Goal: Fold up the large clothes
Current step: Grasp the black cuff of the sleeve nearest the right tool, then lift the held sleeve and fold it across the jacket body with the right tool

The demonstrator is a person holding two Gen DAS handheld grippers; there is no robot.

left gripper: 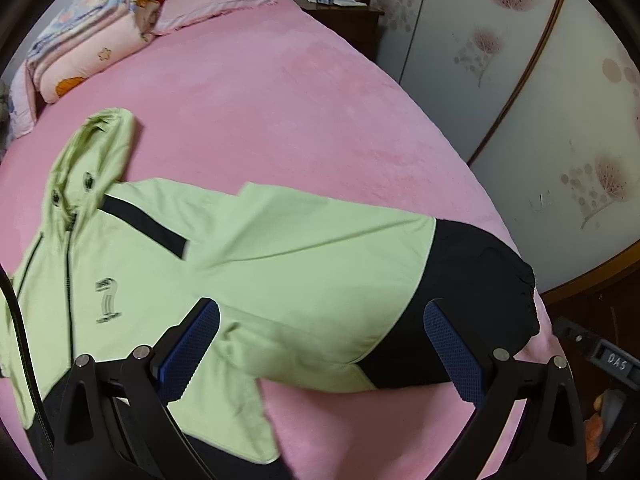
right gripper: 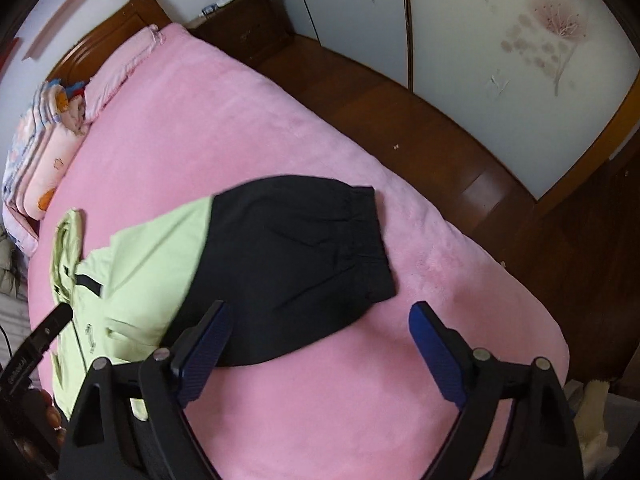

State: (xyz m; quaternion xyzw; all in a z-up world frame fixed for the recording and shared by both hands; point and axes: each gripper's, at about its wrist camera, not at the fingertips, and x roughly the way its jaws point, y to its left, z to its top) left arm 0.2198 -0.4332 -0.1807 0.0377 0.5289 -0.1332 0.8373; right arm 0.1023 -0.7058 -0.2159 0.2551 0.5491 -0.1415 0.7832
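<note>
The jacket (left gripper: 248, 256), lime green with black lower sleeves and hem, lies face up on the pink bed (left gripper: 280, 92). In the left wrist view its hood (left gripper: 92, 160) points to about 10 o'clock, and one sleeve (left gripper: 460, 292) runs out toward 3 o'clock, its black cuff near the bed's edge.

The left gripper (left gripper: 320, 344) hangs above the sleeve with its jaws spread wide and nothing between the pads; the cloth seen between them lies below, untouched. The right gripper (right gripper: 320, 344) is likewise wide open and empty, poised over bare blanket at about 6 o'clock from the cuff (right gripper: 360, 236) in its own view, with its left finger (right gripper: 204, 352) just over the sleeve's lower edge.

Neither gripper has a hold yet, so the risks lie in the pick-up. The blanket is plush; a pinch taken too deep would likely gather pink pile along with the sleeve and drag the bedding into the fold. The right gripper sits off the cuff, so closing where it is would probably catch only blanket or a thin edge that slips out on lifting. The sleeve is two layers; seizing just the top one would let it balloon and fold crooked. Uneven lifting by the two grippers could pull the jacket's body askew, and the cuff might slide off the bed's edge.
</note>
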